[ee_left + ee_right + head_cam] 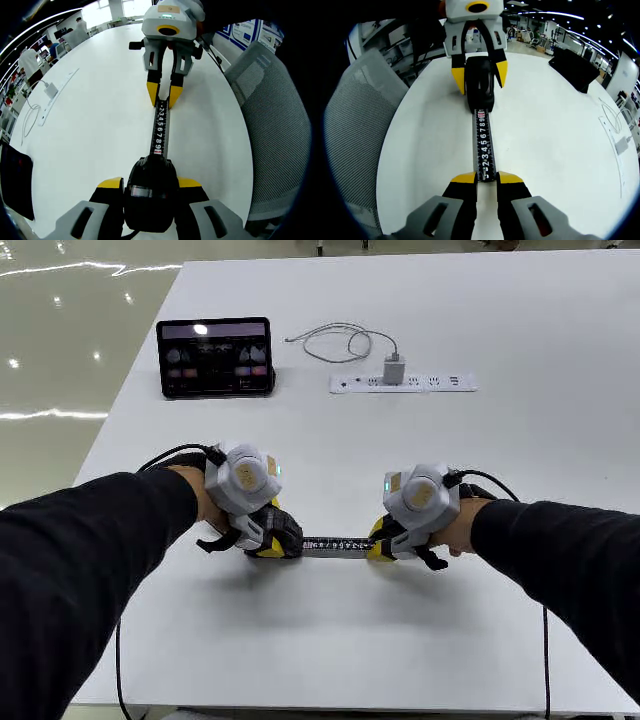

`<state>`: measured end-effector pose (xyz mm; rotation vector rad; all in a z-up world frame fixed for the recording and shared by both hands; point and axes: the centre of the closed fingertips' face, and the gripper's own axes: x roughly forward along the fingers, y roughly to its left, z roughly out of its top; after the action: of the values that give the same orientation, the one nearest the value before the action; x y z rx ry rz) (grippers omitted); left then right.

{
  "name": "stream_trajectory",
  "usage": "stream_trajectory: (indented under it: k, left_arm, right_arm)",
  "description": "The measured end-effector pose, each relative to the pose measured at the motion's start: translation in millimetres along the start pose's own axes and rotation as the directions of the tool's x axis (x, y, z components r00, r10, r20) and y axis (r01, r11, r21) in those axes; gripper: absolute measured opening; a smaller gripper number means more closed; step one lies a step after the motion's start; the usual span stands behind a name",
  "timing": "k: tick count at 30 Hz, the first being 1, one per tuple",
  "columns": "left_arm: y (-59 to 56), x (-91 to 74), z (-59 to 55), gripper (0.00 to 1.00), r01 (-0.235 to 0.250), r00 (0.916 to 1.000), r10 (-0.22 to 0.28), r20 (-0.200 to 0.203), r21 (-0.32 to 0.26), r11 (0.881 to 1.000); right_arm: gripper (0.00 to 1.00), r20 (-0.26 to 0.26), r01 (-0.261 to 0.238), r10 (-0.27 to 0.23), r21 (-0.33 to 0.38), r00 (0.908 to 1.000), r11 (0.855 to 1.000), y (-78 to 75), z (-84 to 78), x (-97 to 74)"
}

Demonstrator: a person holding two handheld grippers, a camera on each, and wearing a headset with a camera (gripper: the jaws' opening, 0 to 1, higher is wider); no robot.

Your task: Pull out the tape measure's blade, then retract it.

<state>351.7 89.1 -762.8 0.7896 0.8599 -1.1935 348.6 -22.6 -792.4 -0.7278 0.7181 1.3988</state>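
The black tape measure case (pixel 150 197) sits between the yellow-tipped jaws of my left gripper (pixel 149 184), which is shut on it. In the head view the case (pixel 278 534) lies on the white table under my left gripper (pixel 262 538). A short stretch of numbered blade (pixel 484 145) runs flat over the table from the case (pixel 480 85) to my right gripper (pixel 481 177), whose jaws pinch the blade's end. The blade (pixel 336 545) spans the gap to my right gripper (pixel 384 543). The opposite right gripper (pixel 163 95) holds the blade's (pixel 159 130) far end.
A tablet (pixel 215 357) stands at the back left of the white table (pixel 500 570). A white power strip (pixel 403 383) with a charger and coiled cable (pixel 340 341) lies behind the grippers. A grey mesh chair (pixel 280 125) stands beside the table's near edge.
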Motion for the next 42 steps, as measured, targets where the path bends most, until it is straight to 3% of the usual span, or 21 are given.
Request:
stream_trajectory:
  k: [16,42]
  left_arm:
    - [1.5,0.8,-1.0,0.35,-0.001,1.0,0.001,0.002,-0.002,1.0]
    - [5.0,3.5,-4.0,0.35,-0.005,1.0,0.005,0.003,-0.008,1.0]
  right_arm:
    - [0.09,-0.007,0.015,-0.015,0.02,0.9999,1.0,-3.5,-19.0,-13.9]
    - [0.1,-0.012,0.027,-0.027,0.036,0.9996,0.999,-5.6,-35.0,-24.1]
